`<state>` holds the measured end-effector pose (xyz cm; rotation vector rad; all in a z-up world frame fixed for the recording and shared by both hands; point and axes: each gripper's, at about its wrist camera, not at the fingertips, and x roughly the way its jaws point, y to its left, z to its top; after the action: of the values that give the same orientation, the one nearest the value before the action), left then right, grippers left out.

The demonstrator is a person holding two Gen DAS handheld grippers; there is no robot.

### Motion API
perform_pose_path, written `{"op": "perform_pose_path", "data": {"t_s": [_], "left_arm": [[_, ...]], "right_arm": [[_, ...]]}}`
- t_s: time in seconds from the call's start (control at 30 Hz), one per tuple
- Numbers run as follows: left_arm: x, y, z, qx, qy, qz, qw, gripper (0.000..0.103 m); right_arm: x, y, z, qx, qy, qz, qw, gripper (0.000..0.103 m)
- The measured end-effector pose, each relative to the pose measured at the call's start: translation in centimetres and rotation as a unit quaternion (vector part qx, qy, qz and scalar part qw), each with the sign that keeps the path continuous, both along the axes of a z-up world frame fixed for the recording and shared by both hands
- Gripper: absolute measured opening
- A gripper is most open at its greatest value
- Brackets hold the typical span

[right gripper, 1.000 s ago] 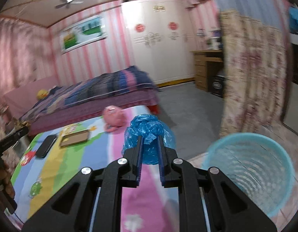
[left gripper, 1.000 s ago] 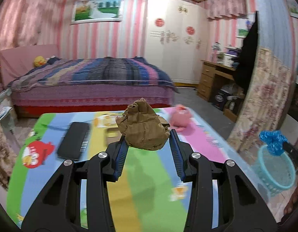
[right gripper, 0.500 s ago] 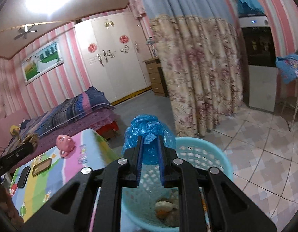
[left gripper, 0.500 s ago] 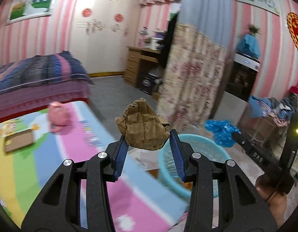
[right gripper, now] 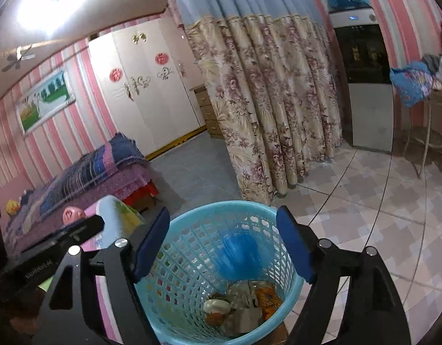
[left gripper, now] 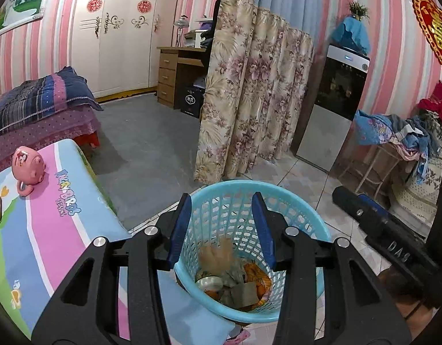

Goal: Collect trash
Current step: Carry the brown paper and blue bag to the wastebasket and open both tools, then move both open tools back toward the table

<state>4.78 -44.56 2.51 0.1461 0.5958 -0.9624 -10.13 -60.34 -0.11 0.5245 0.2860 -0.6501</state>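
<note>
A light blue plastic basket (left gripper: pixel 312 218) stands on the floor beside the table; it also shows in the right wrist view (right gripper: pixel 192 212). My left gripper (left gripper: pixel 222 230) is open above it, and a blurred brown crumpled paper (left gripper: pixel 218 254) is falling inside. My right gripper (right gripper: pixel 223 244) is open above the basket, and a blurred blue plastic bag (right gripper: pixel 239 256) is dropping in. Several bits of trash (left gripper: pixel 238 286) lie at the basket's bottom.
A table with a colourful cartoon cloth (left gripper: pixel 48 230) stands left of the basket, with a pink pig toy (left gripper: pixel 27 166) on it. A floral curtain (left gripper: pixel 249 100) hangs behind. A bed (left gripper: pixel 34 109), a desk (left gripper: pixel 177 72) and a black cabinet (left gripper: pixel 335 100) stand around.
Both grippers swung from the table to over the basket and opened. The brown paper left the left gripper and the blue bag left the right; both are falling into the basket.
</note>
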Motion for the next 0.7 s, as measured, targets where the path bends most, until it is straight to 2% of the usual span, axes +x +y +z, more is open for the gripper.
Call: {"op": "perform_pose_path", "data": {"t_s": [0.2, 0.3, 0.63, 0.7], "left_arm": [[-0.2, -0.3, -0.2, 0.010, -0.001, -0.002, 0.9999, 0.043], [-0.4, 0.0, 0.1, 0.012, -0.008, 0.002, 0.9999, 0.053], [0.2, 1.7, 1.0, 0.010, -0.018, 0.018, 0.9996, 0.059], [0.3, 2.2, 1.1, 0.008, -0.019, 0.021, 0.9996, 0.068]], "right_arm": [[-0.9, -0.3, -0.1, 0.009, -0.021, -0.022, 1.000, 0.076], [-0.6, 0.0, 0.1, 0.005, -0.020, -0.013, 1.000, 0.076], [0.1, 1.2, 0.7, -0.008, -0.018, 0.001, 1.000, 0.076], [0.2, 1.4, 0.8, -0.012, -0.016, 0.002, 1.000, 0.076]]}}
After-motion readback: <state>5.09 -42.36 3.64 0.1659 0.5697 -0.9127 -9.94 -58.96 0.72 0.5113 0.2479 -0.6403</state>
